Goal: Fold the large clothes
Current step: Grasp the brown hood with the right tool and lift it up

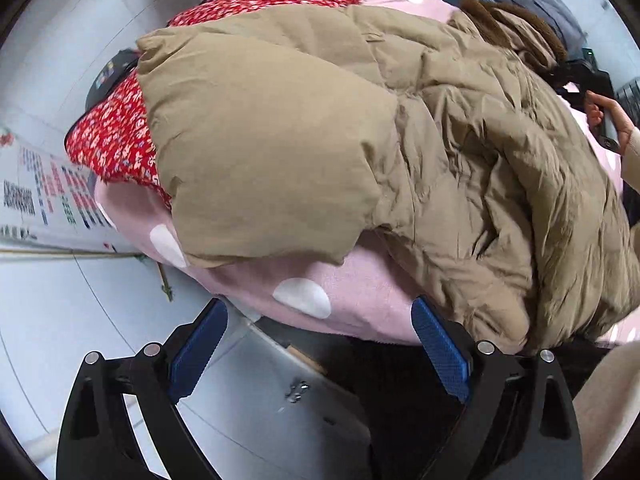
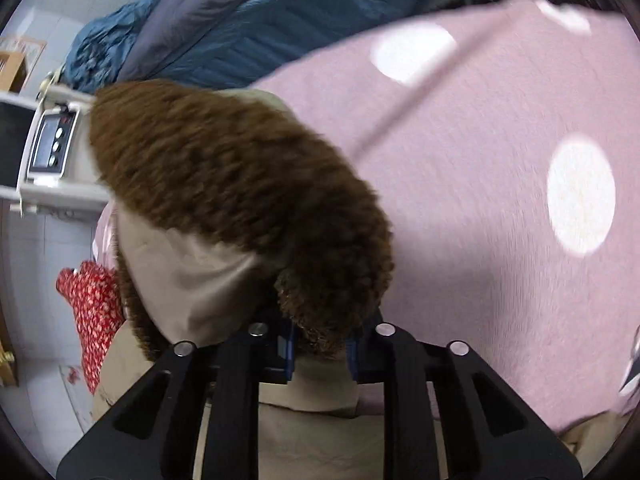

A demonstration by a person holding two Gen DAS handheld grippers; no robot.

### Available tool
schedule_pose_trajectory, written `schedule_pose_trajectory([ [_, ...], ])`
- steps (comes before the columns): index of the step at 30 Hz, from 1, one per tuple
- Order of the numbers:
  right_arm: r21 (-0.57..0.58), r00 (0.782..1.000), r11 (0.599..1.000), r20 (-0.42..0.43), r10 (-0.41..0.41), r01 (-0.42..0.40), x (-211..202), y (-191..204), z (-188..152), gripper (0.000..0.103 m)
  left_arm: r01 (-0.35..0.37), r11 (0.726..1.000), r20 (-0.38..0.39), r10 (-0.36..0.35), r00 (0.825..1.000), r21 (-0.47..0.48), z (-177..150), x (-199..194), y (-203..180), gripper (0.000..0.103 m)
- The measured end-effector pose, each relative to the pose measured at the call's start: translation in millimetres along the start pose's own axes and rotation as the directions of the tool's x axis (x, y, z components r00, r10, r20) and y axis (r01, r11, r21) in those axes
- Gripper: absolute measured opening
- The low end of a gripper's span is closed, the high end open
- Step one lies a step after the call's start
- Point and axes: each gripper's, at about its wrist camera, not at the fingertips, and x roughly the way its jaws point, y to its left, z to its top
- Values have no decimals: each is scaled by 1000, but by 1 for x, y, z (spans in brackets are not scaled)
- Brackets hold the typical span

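Left wrist view looks down on a tan padded coat (image 1: 360, 152) spread across a pink bedspread (image 1: 360, 300) with white dots. One puffy sleeve or folded flap of the coat lies toward the near edge of the bed, and its brown fur collar (image 1: 512, 20) sits at the far side. A red flowered cloth (image 1: 116, 140) lies under the coat's left part, partly covered by it, and reaches toward the bed's left edge. The left claw (image 1: 316, 344) hangs over the near edge of the bed with its blue pads (image 1: 440, 348) standing wide apart and nothing between them, so it is released. At the right edge of this view a hand (image 1: 604, 112) grips the black handle of the other tool beside the collar.

Right wrist view shows the right claw (image 2: 320, 350) clenched on the fur collar (image 2: 240, 184): the blue pads stand close together with brown fur and a strip of tan fabric pinched between them. The collar bulges up in front of the fingers, with the coat's pale lining (image 2: 188, 284) showing below the fur. The pink bedspread (image 2: 480, 200) fills the right side of the view. A dark blue quilt (image 2: 280, 24) is bunched along the bed's far edge, and the red flowered cloth (image 2: 92, 312) shows at the left. A white appliance with a small screen (image 2: 50, 148) stands beyond the bed's left side.
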Motion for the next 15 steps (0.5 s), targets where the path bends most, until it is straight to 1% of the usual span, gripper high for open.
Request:
schedule_pose_trajectory([
  [2, -71, 997, 997, 70, 21, -16, -32, 24, 23, 16, 12, 1000, 11, -11, 1000, -16, 8, -3, -7, 91],
  [3, -91, 991, 995, 123, 56, -45, -57, 37, 40, 15, 14, 1000, 25, -14, 1000, -13, 13, -5, -11, 91],
  [4, -101, 984, 993, 158, 79, -64, -77, 45, 53, 14, 14, 1000, 45, -14, 999, -3, 20, -8, -14, 91],
  [6, -122, 971, 988, 210, 115, -90, -115, 64, 80, 14, 18, 1000, 83, -20, 996, 20, 33, -15, -19, 91],
  [7, -152, 963, 985, 244, 115, -79, -137, 78, 94, 14, 28, 999, 107, -31, 994, 32, 40, -19, -25, 91],
  [8, -175, 956, 983, 276, 103, -55, -152, 88, 101, 14, 41, 998, 125, -46, 991, 42, 47, -22, -29, 91],
  [10, -222, 931, 975, 354, 87, -6, -176, 108, 118, 14, 67, 996, 149, -76, 986, 62, 62, -23, -42, 91],
  [11, -225, 924, 974, 374, 76, 11, -181, 112, 123, 15, 71, 995, 154, -81, 985, 66, 66, -23, -47, 91],
  [12, -214, 927, 977, 370, 63, 19, -181, 112, 128, 21, 77, 994, 163, -88, 983, 73, 71, -22, -52, 91],
  [13, -193, 943, 981, 329, 42, 24, -175, 110, 132, 29, 86, 993, 175, -99, 980, 82, 76, -20, -59, 92],
  [14, -176, 952, 984, 304, 21, 34, -172, 108, 125, 35, 92, 992, 180, -107, 978, 89, 79, -18, -65, 92],
  [15, -161, 962, 986, 274, 5, 40, -168, 103, 118, 48, 97, 991, 179, -113, 977, 97, 81, -13, -73, 94],
])
